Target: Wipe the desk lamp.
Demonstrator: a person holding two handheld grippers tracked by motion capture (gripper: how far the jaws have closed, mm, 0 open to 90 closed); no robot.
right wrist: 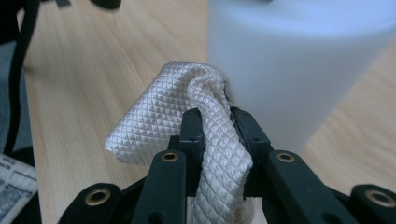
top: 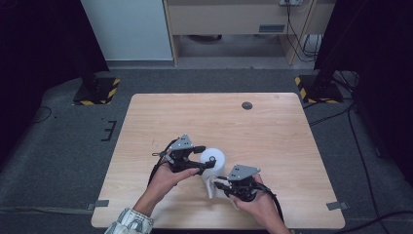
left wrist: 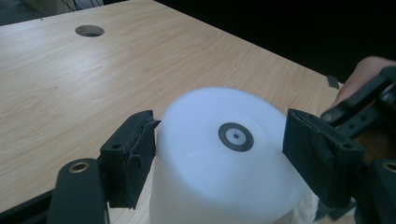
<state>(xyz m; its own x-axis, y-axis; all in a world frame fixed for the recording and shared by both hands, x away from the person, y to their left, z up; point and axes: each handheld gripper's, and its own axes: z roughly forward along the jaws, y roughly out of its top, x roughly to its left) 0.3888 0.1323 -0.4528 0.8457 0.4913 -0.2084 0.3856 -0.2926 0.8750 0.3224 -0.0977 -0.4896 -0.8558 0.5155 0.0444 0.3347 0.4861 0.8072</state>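
Two grippers worked near the front edge of the wooden table (top: pixel 160 112), one on each side of a white cup (top: pixel 214 160) that stood upside down, its flat base with a small ring mark facing up.

Farthest left in the high view, the left gripper (top: pixel 208 165) reached in toward the cup. In the left gripper view, its jaws stood apart around the upturned base (left wrist: pixel 224 154). One pad (left wrist: pixel 135 149) lay against or just beside the cup wall; the other pad (left wrist: pixel 310 149) sat just clear of it, so contact on that side could not be confirmed. No firm clamp was established.

Directly ahead of those jaws, the cup rested on the table, between the two tools.

To the right, the right gripper (top: pixel 219 185) was held low in the person's right hand (top: pixel 260 207). The right gripper view showed its jaws closed tight on a fold of white quilted cloth (right wrist: pixel 187 126). The cloth rose above the jaw tips and bunched against the cup's side (right wrist: pixel 299 70), touching or nearly touching it.

Step in hand, by judgement: steadying the cup with the left tool while the right tool brought the cloth to its wall, probably for wiping.

The next move would likely call for the left jaws to seat fully on the cup before the cloth was pressed and drawn across the wall. An unsecured cup could slide or tip under that sideways push.
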